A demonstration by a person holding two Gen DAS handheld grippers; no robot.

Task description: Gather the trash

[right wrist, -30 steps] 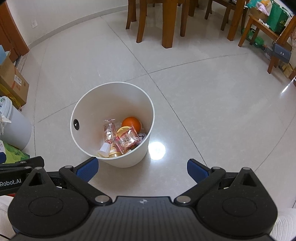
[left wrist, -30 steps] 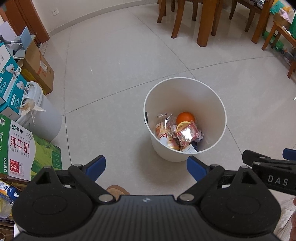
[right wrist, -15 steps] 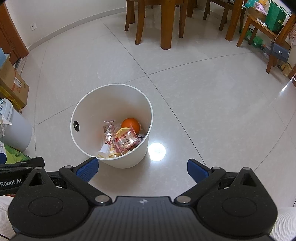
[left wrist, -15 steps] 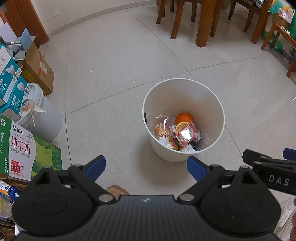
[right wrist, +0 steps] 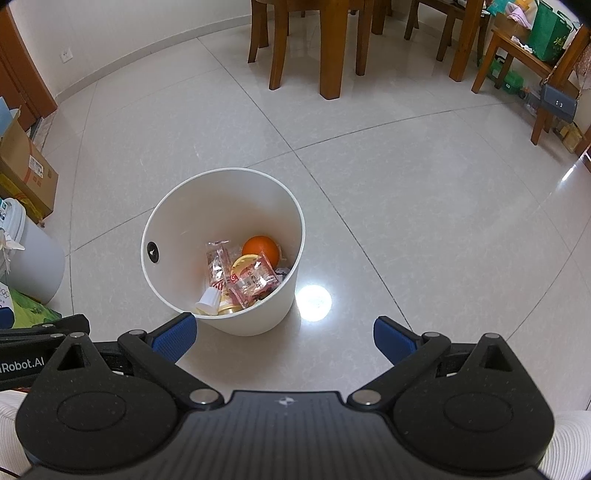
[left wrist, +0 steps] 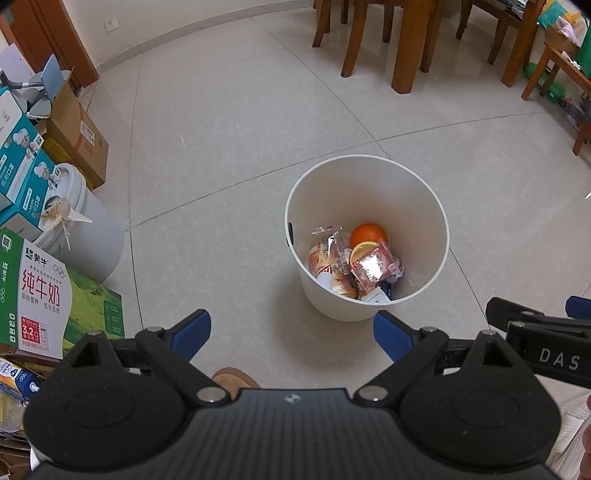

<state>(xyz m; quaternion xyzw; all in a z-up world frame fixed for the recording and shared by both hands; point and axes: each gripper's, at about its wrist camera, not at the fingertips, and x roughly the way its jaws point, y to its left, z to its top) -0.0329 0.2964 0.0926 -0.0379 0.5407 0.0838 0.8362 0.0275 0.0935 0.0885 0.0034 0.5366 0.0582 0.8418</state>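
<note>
A white round bin stands on the tiled floor in front of both grippers. Inside lie an orange, clear snack wrappers, a paper cup and a small white bottle. My left gripper is open and empty, held above the floor just short of the bin. My right gripper is open and empty too, with the bin ahead on its left. Each gripper shows at the edge of the other's view.
Cardboard boxes, a milk carton case and a white lidded bucket crowd the left side. A wooden table and chairs stand at the back, more furniture and bags at the right. A shoe tip shows below the left gripper.
Both grippers have drawn back and risen slightly, so the bin looks a little smaller and farther. Both stay open; the bin's contents have not moved.
</note>
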